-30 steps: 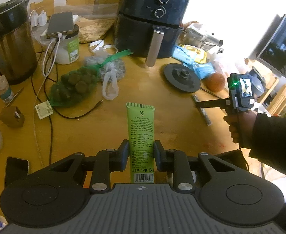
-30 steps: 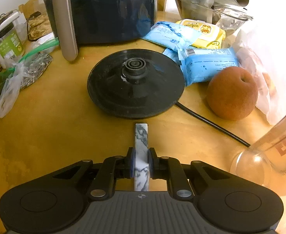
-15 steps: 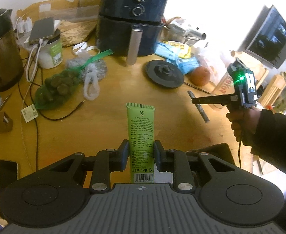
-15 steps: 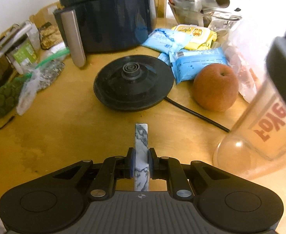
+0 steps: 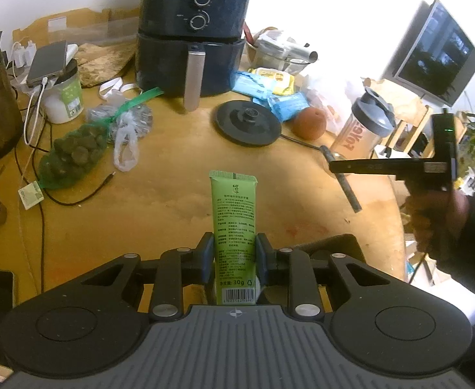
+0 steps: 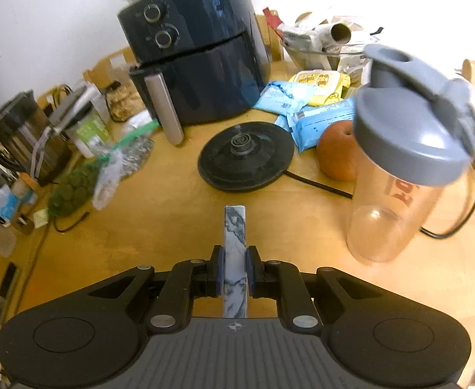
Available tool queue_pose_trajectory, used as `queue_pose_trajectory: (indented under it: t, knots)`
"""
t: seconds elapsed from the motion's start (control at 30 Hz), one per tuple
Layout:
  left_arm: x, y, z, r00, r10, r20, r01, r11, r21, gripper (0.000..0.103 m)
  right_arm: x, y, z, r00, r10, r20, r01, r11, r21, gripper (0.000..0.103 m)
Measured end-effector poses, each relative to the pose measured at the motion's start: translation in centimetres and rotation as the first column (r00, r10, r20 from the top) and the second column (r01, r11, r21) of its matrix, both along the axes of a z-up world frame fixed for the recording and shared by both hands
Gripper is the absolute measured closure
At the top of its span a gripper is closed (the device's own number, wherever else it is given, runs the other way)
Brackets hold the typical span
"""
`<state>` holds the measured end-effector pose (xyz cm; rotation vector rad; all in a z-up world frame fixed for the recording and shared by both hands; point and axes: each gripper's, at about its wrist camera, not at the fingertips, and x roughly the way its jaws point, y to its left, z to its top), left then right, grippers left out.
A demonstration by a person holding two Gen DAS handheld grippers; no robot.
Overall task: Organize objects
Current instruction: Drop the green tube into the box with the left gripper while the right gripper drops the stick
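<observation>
left gripper [image 5: 234, 256] clamped on green tube [image 5: 234, 214], long axis straight out along the fingers, crimped end away | right gripper [image 6: 234, 270] pinching marbled stick [image 6: 235, 246] (same deal, pointing forward), both above the table [image 5: 159, 207]

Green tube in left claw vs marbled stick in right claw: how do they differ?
The green tube is wide and flat, covered in printed text with a barcode; the marbled stick is narrow, white with grey veining, no print. The tube fills a wider jaw gap than the stick. Shared: each is clamped in a shut claw, held off the table, pointing forward.
</observation>
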<state>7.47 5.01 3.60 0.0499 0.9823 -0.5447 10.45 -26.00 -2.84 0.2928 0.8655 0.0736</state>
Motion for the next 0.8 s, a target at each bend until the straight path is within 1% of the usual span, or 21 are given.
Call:
queue_pose_trajectory:
  t: [0.17, 0.33, 0.47, 0.57, 0.7, 0.77, 0.8]
  knots:
    - [-1.3, -1.2, 0.0, 1.000, -0.011, -0.001, 0.011, 1.000, -0.007, 0.076, -3.0, -0.5, 2.1, 0.999, -0.008, 0.043, 0.006, 0.999, 0.049, 0.087]
    - [-2.5, -2.2, -0.4, 1.000, -0.022, -0.011, 0.022, 1.000, -0.012, 0.076, -6.0, -0.5, 3.8, 0.996, -0.009, 0.084, 0.003, 0.998, 0.070, 0.087]
    - [-3.3, -2.7, -0.9, 0.999, -0.025, -0.028, 0.024, 0.999, -0.028, 0.076, -7.8, -0.3, 4.5, 0.995, -0.011, 0.100, 0.001, 0.995, 0.099, 0.087]
    - [-3.8, -2.9, -1.3, 0.998, -0.035, -0.047, 0.032, 0.998, -0.056, 0.075, -9.1, 0.0, 4.7, 0.995, -0.011, 0.103, -0.002, 0.991, 0.131, 0.086]
    - [-4.2, -2.9, -1.4, 0.999, -0.025, -0.043, 0.023, 0.999, -0.050, 0.075, -10.2, 0.9, 4.6, 0.995, 0.006, 0.101, -0.021, 0.988, 0.152, 0.086]
    - [-4.3, -2.9, -1.2, 0.999, -0.011, -0.035, 0.011, 1.000, -0.028, 0.068, -10.7, 1.4, 4.7, 0.995, 0.015, 0.099, -0.031, 0.986, 0.165, 0.086]
    - [-4.4, -2.7, -1.1, 1.000, 0.001, -0.026, -0.002, 1.000, -0.013, 0.060, -10.8, 1.7, 4.7, 0.995, 0.022, 0.100, -0.038, 0.985, 0.167, 0.086]
